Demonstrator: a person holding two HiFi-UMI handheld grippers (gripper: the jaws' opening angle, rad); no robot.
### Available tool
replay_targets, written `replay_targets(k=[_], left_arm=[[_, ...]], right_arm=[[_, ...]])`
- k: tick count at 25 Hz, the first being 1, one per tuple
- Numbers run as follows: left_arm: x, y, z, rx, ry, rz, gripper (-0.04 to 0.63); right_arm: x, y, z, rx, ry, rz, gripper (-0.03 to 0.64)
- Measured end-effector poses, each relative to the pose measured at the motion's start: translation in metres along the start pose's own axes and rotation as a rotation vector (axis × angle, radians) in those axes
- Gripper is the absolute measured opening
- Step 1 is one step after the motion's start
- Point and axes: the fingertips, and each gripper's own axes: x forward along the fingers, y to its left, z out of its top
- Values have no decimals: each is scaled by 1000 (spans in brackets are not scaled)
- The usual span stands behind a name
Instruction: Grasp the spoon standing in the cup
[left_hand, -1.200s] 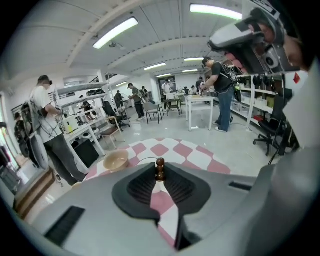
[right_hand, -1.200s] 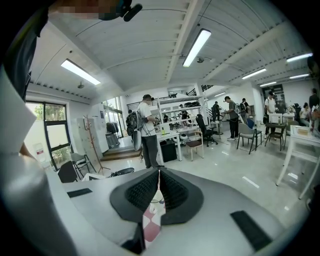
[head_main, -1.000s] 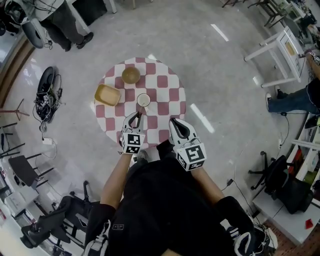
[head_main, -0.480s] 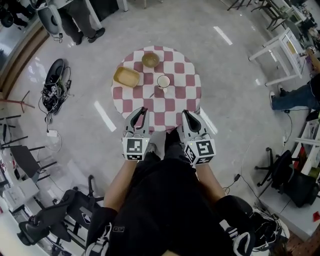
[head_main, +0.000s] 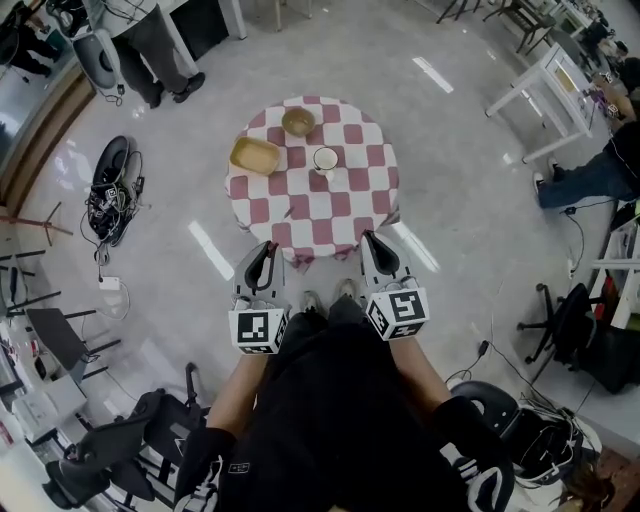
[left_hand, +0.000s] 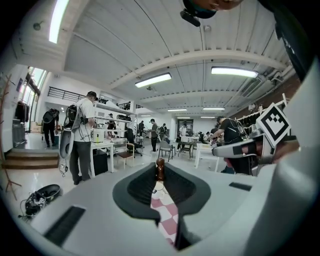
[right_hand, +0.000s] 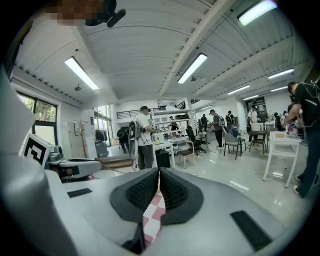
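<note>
Backed off the round checked counter (head_main: 340, 205): left hand-held gripper (head_main: 265, 246) slightly apart, right hand-held gripper (head_main: 370, 238) together, both empty. Slim brown spoon (left_hand: 160, 168) in white cup (head_main: 326, 158) likely light, stiff; pinch upper handle.

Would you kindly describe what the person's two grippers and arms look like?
Both the left gripper and right gripper have light grey bodies with black ribbed pads, and each carries a white cube printed with black square markers. The person wears black clothing, with the forearms left bare.
</note>
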Motion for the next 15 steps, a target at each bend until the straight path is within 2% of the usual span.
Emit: replay_targets(k=[8, 15], left_arm=[[-26, -19, 16, -46, -29, 29, 49], [-22, -29, 19, -60, -39, 61, 49]], right_arm=[[-16, -3, 7, -6, -3, 31, 31], [-22, -11, 2, 2, 2, 59, 30]])
